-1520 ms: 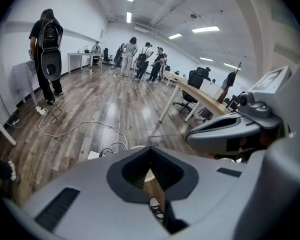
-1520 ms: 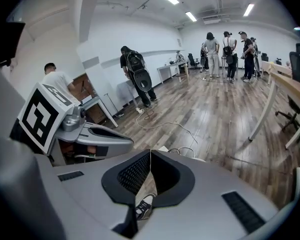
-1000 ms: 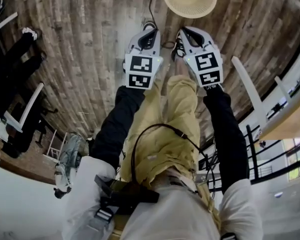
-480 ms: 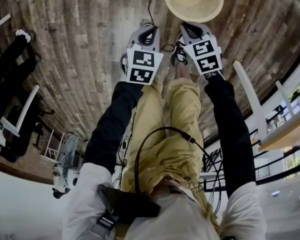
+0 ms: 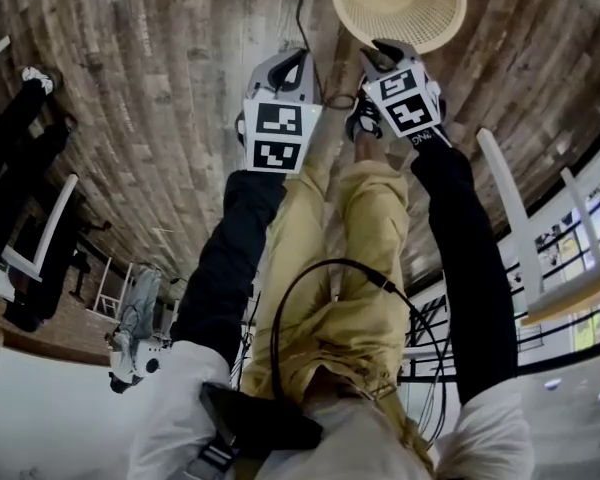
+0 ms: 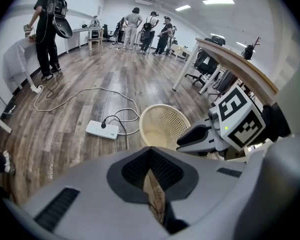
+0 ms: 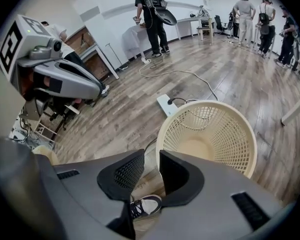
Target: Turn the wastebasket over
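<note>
left tool: jaws are held together with nothing between them; only a sliver of floor is seen behind the pads. It has been lowered since a second ago, and in the head view it is kept at 9 o'clock of the other tool.
right tool: its jaws have just been opening and are now seen apart, with nothing clamped. It has been lowered too, and is now placed just at 6 o'clock of the wastebasket in the head view.
shoe: seen through the gap of the open jaws, on bare boards.
wastebasket: cream mesh, stood upright on the floor with its mouth up, at 1 o'clock ahead of the open jaws. Its near rim is not yet taken between the pads. It has not been shifted, yet more of it is shown in the head view than before.
meaning: the approach is judged nearly finished and a grip on the near rim is being prepared; the turning over is not yet begun.
power strip: laid beyond the basket at 11 o'clock, one cable plugged in.
people: gathered by tables at the far end.
</note>
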Demonstrator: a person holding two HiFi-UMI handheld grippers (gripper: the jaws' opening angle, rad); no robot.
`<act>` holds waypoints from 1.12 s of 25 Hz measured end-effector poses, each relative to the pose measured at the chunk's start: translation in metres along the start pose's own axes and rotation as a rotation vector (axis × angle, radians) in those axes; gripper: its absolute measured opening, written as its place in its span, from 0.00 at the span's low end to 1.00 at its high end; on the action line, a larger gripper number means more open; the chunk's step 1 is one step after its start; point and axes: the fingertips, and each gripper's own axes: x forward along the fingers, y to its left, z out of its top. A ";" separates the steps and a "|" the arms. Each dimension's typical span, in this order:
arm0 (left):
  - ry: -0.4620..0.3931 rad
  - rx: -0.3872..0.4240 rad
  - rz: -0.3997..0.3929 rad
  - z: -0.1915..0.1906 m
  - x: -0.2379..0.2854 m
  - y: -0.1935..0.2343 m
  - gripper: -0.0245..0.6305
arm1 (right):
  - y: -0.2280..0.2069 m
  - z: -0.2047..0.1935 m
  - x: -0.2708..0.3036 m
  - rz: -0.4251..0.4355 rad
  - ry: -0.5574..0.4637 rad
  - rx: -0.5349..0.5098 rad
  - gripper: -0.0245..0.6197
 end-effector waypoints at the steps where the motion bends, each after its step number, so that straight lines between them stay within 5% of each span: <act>1: 0.011 -0.001 -0.002 -0.002 0.006 0.002 0.04 | -0.002 -0.003 0.006 0.000 0.008 -0.001 0.18; 6: 0.056 0.025 -0.030 -0.013 0.028 0.003 0.04 | -0.013 -0.022 0.037 -0.023 0.064 -0.034 0.22; 12: 0.075 0.028 -0.042 -0.024 0.041 0.010 0.04 | -0.012 -0.046 0.080 -0.015 0.187 -0.230 0.34; 15: 0.085 0.038 -0.043 -0.029 0.047 0.013 0.04 | -0.018 -0.050 0.094 -0.031 0.218 -0.278 0.33; 17: 0.091 0.041 -0.042 -0.031 0.048 0.015 0.04 | -0.022 -0.047 0.096 -0.054 0.213 -0.290 0.20; 23: 0.085 0.043 -0.041 -0.026 0.041 0.012 0.04 | -0.038 -0.013 0.068 -0.105 0.055 -0.161 0.17; 28: 0.063 0.054 -0.046 -0.007 0.034 0.006 0.04 | -0.057 0.031 0.028 -0.030 -0.155 0.054 0.15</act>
